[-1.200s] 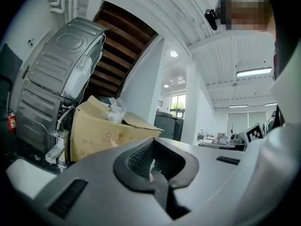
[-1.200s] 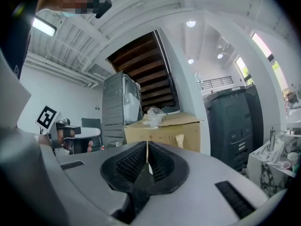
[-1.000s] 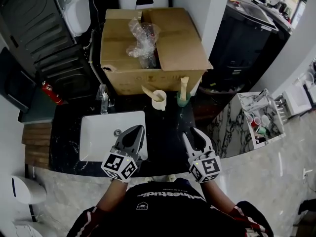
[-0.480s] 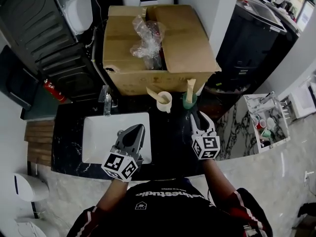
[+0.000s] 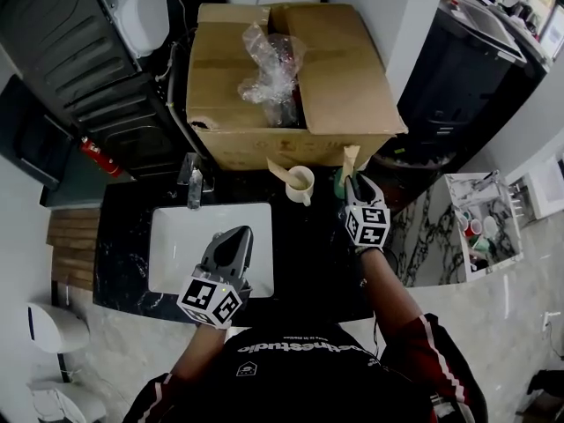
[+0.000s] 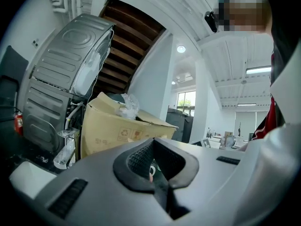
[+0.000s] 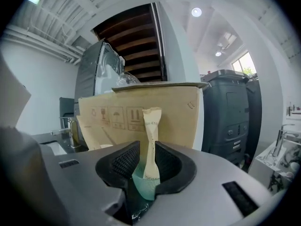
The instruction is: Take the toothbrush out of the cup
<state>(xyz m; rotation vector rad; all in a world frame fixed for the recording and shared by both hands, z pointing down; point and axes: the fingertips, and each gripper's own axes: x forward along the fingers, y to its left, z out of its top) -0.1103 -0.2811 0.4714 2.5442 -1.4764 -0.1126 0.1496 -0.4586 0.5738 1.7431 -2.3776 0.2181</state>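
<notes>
Left gripper (image 5: 231, 236): we log its jaws together with nothing clamped; it hangs above the front right part of the basin, its marker cube nearest the person.
Right gripper (image 5: 357, 186): we log its jaws apart, one pad on each side of the toothbrush; they have just been closing, and we see no pad pressing on the wrapper.
Toothbrush (image 7: 151, 140): we record it in a tan paper wrapper, upright in the green cup, its twisted top above the right gripper's pads.
Green cup (image 7: 143, 185): we find it low between the right gripper's jaws, on the counter just before the box's front right corner; we cannot tell whether the jaws touch it.
White cup (image 5: 300, 183): we note it on the counter to the left of the green cup, apart from it, holding a second wrapped stick (image 5: 278, 170) that leans left.
Counter (image 5: 308, 254): black, veined.
Basin (image 5: 172, 254): white, rectangular, set in the counter's left part.
Tap (image 5: 194, 183): metal, at the basin's far edge.
Cardboard box (image 5: 344, 69): large, flaps open, behind both cups.
Plastic bag (image 5: 269, 77): clear, crumpled, in the box.
Fire extinguisher (image 5: 95, 154): red, left of the counter.
</notes>
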